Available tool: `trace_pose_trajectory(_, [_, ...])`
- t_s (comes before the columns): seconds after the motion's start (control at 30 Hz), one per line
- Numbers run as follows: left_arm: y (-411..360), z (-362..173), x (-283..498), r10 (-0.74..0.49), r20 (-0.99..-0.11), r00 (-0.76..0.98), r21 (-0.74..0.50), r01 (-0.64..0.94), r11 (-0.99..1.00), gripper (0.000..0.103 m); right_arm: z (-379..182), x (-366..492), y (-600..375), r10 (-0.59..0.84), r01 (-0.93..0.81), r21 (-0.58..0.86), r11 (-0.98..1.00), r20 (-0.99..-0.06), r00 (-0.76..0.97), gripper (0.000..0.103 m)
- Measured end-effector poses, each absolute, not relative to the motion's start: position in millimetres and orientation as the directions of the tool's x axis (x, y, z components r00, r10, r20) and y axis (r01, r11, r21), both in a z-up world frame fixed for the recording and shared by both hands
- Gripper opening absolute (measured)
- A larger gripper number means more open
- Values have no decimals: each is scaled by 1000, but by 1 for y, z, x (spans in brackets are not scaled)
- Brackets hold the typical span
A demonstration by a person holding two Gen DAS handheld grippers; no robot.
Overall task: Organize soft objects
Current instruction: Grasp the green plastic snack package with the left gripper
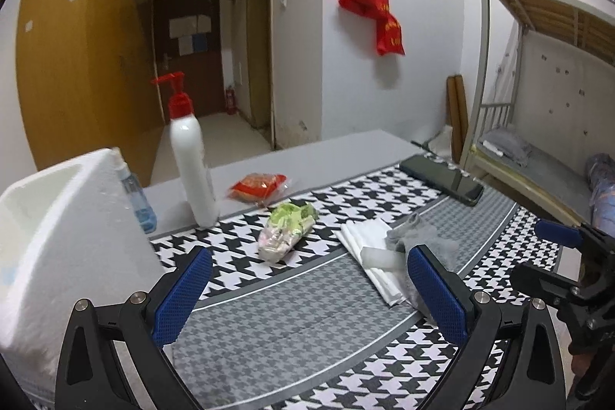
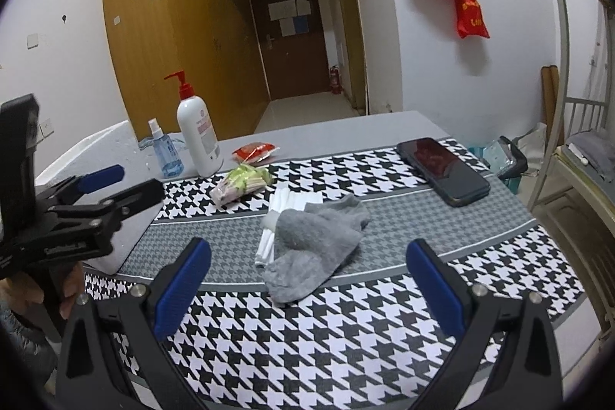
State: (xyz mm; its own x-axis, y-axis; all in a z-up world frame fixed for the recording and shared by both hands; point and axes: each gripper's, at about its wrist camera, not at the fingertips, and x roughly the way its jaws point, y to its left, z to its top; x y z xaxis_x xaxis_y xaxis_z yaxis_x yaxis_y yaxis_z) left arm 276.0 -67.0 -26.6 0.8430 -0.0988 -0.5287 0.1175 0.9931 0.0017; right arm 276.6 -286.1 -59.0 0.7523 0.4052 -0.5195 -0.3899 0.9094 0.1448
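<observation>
A crumpled grey sock (image 2: 319,248) lies on the houndstooth cloth (image 2: 307,333), partly over a folded white tissue pack (image 2: 284,202). In the left wrist view the grey sock (image 1: 423,237) and white tissue pack (image 1: 369,248) sit just ahead of the right finger. A green and pink plastic packet (image 1: 288,229) (image 2: 242,185) lies further back, and a red packet (image 1: 257,185) (image 2: 255,151) behind it. My left gripper (image 1: 307,294) stands open above the cloth, empty. My right gripper (image 2: 307,294) is open too, with the sock a little ahead of its fingers.
A white foam box (image 1: 57,237) (image 2: 96,156) stands at the left. Beside it are a white pump bottle (image 1: 192,156) (image 2: 198,137) and a small blue spray bottle (image 2: 167,152). A black phone (image 2: 442,170) lies at the right. A bunk bed (image 1: 538,102) stands beyond the table.
</observation>
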Motion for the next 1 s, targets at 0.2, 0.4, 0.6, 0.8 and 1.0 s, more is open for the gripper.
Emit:
trace_pose_trajectory(0.2, [-63, -40, 307, -85, -570, 817, -24, 87, 996, 102, -69, 290, -286, 407, -397, 145, 906, -550, 729, 102])
trace_pose_trajectory(0.4, [-61, -58, 337, -65, -623, 779, -14, 71, 997, 101, -75, 301, -289, 416, -400, 159, 903, -561, 716, 102])
trace_pose_trajectory(0.6, [-61, -72, 360, -51, -650, 758, 5, 71, 997, 90, -84, 312, -293, 417, -395, 173, 902, -581, 699, 102])
trace_pose_trajectory(0.8, [-56, -84, 375, -18, -660, 751, 40, 59, 997, 81, -87, 316, -294, 432, -410, 179, 894, -585, 686, 102])
trace_pose_trajectory(1.0, [-49, -89, 391, -55, -693, 718, -8, 68, 998, 76, -91, 321, -290, 434, -415, 180, 892, -602, 671, 102])
